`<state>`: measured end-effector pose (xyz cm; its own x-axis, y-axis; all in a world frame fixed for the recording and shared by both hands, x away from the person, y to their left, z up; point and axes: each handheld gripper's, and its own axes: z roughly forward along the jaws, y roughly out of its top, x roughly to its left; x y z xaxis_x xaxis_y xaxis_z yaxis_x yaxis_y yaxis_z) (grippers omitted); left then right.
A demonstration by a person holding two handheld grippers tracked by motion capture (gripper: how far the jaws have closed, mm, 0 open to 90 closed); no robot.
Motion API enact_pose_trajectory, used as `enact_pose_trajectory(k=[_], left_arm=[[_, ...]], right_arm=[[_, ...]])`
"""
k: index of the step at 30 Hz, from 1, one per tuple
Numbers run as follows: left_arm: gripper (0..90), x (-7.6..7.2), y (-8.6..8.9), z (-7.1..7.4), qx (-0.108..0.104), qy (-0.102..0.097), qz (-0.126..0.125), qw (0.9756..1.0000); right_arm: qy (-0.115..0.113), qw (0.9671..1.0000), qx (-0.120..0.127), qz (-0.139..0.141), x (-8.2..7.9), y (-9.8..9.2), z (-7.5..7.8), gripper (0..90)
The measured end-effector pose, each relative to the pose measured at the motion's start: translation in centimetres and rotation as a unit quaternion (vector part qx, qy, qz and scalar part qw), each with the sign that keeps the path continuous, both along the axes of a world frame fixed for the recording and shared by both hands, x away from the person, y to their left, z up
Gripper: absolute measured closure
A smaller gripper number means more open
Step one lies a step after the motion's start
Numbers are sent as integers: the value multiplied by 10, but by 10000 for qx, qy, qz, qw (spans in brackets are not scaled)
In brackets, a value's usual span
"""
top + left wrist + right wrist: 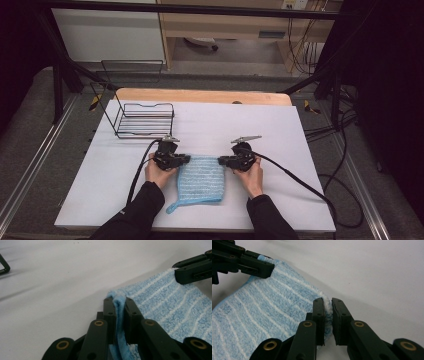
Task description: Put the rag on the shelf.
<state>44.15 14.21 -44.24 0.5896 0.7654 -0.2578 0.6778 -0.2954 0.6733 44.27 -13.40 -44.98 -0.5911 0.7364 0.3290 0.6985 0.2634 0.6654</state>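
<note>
We have a pale blue terry cloth with thin white stripes (201,180) lying flat near the front edge of the white table surface (280,135), about midway between its left and right edges, a small hanging loop trailing from the cloth's front left corner. Our left gripper (187,159) is clenched on the cloth's far left corner: in the left gripper view the hem (119,315) stands pinched upright between the two black jaws. Our right gripper (220,160) is closed on the far right corner, where the fluffy white edge (327,305) sits squeezed between its jaws. Both grips take only the hem, so we judge the step in hand to be raising or folding the cloth by its far edge. To do it well, we should lift both corners together and level, keep the far edge lightly taut between the grippers without pulling so hard that the thin bite slips, and carry the cloth evenly so it hangs or folds without twisting. The black wire rack (143,120) stands well apart at the far left corner of the surface and should not interfere.
</note>
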Motion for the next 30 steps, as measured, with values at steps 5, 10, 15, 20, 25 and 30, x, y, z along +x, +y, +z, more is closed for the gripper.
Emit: enact_pose_trajectory(k=[5,10,15,20,25,30], left_arm=[[820,-3,3,7,-108,-150,-1,9998],[821,-8,5,16,-230,-296,16,9993],[821,-14,8,24,-319,-431,22,9986],[821,-21,11,34,-391,-629,21,9973],[822,-26,13,41,-464,-769,47,9959],[822,-31,16,51,-537,-885,25,9946]], right_arm=[[-97,9999,23,-13,-3,-1,4,829],[-256,9996,131,-35,-5,-3,12,829],[-429,9988,236,-39,-10,-3,23,830],[-594,9977,321,-19,-14,-4,31,830],[-834,9958,366,20,-20,-3,42,831],[-961,9943,455,14,-24,-5,49,833]])
